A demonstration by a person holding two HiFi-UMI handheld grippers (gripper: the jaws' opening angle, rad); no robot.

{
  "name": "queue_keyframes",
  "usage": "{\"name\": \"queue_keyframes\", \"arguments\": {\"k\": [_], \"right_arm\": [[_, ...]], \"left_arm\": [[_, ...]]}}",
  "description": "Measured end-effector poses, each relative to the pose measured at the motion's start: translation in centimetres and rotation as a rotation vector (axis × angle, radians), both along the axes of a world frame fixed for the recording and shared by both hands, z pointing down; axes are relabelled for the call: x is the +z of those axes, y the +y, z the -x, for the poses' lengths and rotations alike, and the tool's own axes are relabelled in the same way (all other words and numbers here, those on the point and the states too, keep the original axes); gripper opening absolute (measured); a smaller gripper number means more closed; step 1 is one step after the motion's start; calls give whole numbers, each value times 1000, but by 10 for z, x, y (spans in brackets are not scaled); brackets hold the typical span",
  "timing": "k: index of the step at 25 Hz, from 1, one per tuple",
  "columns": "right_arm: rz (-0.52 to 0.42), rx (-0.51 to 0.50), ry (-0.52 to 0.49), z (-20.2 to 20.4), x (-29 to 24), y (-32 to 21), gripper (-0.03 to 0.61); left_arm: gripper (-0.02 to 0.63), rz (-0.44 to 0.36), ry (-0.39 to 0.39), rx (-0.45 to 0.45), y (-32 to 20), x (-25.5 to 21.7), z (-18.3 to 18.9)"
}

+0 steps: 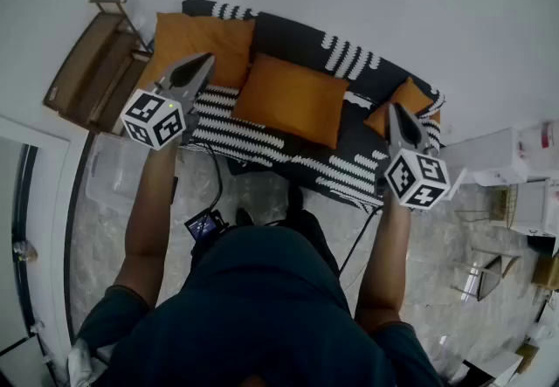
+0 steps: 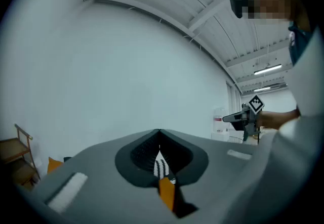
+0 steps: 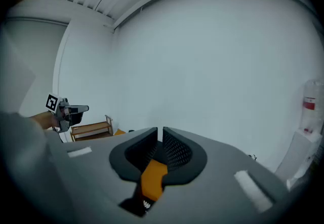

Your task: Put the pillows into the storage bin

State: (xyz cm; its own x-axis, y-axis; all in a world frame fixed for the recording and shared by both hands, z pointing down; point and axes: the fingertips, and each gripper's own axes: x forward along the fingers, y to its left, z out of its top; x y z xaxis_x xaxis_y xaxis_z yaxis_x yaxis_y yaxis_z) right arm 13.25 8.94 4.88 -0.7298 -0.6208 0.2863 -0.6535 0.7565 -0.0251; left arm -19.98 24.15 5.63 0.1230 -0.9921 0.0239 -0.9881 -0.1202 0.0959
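Three orange pillows lie on a sofa (image 1: 349, 58) with a black and white cover: a large one (image 1: 214, 43) at the left end, a large one (image 1: 293, 99) in the middle and a small one (image 1: 414, 97) at the right end. My left gripper (image 1: 207, 58) hovers over the left end, shut and empty, its jaws (image 2: 159, 131) meeting at the tip. My right gripper (image 1: 395, 107) hangs over the small pillow, and its jaws (image 3: 160, 129) stand a narrow slit apart with nothing between them. A clear storage bin (image 1: 112, 174) sits on the floor left of the sofa.
A wooden shelf (image 1: 87, 62) stands against the wall beyond the bin. White furniture (image 1: 493, 158) and chairs (image 1: 489, 267) fill the right side. A cable (image 1: 214, 180) and a small device (image 1: 204, 224) lie on the floor in front of the sofa.
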Motion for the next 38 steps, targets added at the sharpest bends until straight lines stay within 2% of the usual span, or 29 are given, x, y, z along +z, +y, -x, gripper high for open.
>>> {"name": "queue_keyframes", "arguments": {"k": [9,14,24,32,38], "right_arm": [[12,13,23,12,11,-6,43],[68,6,32,22,35,-22,44],[280,-56,-8,64,138,-128,60],[451,-56,42,88,236,-216,92],[573,-39,83,104,310,-259,107]], "left_arm": [[-2,3,10,15,-10,8,12],[-2,39,25,9,-23,25,23],[-2,204,63,-54,-102,99,54],[3,358,118,-94,-180,181,80],[3,468,154,-114,-223,252,101]]}}
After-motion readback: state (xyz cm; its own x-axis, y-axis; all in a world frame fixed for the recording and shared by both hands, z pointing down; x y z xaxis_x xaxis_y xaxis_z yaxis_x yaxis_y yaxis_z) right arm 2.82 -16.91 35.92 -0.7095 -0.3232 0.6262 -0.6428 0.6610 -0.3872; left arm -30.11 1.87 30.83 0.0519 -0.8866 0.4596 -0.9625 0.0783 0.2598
